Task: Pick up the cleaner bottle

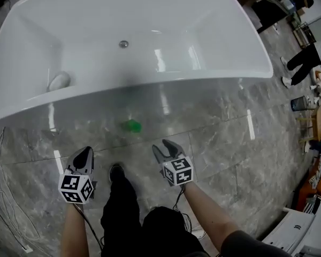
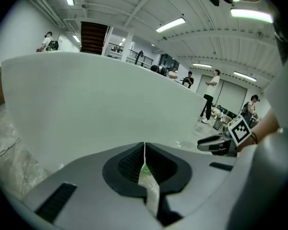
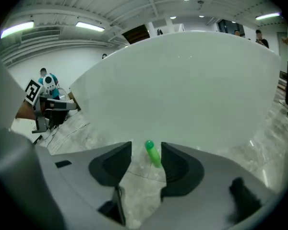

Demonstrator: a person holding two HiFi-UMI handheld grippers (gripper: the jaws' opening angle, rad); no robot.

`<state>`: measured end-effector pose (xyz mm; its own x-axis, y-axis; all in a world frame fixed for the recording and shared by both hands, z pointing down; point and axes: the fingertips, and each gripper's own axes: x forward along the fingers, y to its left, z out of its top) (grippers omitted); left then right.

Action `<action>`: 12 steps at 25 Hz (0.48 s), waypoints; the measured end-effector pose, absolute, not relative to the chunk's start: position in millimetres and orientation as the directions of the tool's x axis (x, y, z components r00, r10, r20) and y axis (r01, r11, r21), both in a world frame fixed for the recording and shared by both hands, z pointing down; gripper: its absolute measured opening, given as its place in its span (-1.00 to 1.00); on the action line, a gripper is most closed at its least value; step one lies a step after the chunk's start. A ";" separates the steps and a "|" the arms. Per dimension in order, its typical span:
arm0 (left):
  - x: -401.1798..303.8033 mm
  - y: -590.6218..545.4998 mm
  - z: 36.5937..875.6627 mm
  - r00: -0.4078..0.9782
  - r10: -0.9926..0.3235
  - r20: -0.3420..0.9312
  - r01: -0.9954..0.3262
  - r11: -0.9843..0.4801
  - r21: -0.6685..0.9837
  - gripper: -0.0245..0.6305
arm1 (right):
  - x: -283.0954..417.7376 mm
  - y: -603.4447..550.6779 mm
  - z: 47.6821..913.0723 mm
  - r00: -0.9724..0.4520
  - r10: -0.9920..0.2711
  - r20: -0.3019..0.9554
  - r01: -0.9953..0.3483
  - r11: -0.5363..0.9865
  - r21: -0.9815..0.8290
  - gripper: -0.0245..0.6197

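Note:
The green cleaner bottle (image 1: 131,126) lies on the grey marble floor close under the white bathtub's (image 1: 150,15) outer wall. My right gripper (image 1: 168,149) hangs above the floor, a little right of and nearer than the bottle. In the right gripper view the jaws of that gripper (image 3: 146,146) stand open with nothing gripped, and the bottle (image 3: 152,153) shows on the floor beyond the gap, cap pointing away. My left gripper (image 1: 83,157) hovers left of the bottle. Its jaws (image 2: 144,145) are shut, empty, facing the tub wall.
The tub has a drain (image 1: 123,44) and a pale rounded object (image 1: 59,81) inside at its left end. My dark shoe (image 1: 116,171) stands between the grippers. Thin cables (image 1: 5,197) trail over the floor at left. People (image 1: 305,58) stand far right.

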<state>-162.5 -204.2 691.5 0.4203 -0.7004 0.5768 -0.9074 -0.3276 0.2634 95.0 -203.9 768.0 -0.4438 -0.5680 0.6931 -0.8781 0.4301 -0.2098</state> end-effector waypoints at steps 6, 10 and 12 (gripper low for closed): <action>-175.5 -218.7 761.4 0.424 -0.712 0.559 -0.906 -0.345 0.247 -0.87 | 74.2 -217.7 865.0 -0.481 -0.535 0.695 -0.848 0.485 -0.213 0.07; -176.6 -224.8 805.1 0.442 -0.713 0.544 -0.896 -0.377 0.234 -0.87 | 63.9 -237.2 916.5 -0.473 -0.571 0.671 -0.845 0.510 -0.161 0.10; -173.0 -228.2 828.0 0.453 -0.714 0.534 -0.890 -0.392 0.232 -0.87 | 63.6 -243.2 940.8 -0.460 -0.579 0.673 -0.842 0.524 -0.125 0.09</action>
<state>-173.0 -228.2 828.0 0.4530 -0.7139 0.5339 -0.8904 -0.3917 0.2317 63.6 -243.2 940.8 -0.4601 -0.5793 0.6729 -0.8424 0.5242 -0.1247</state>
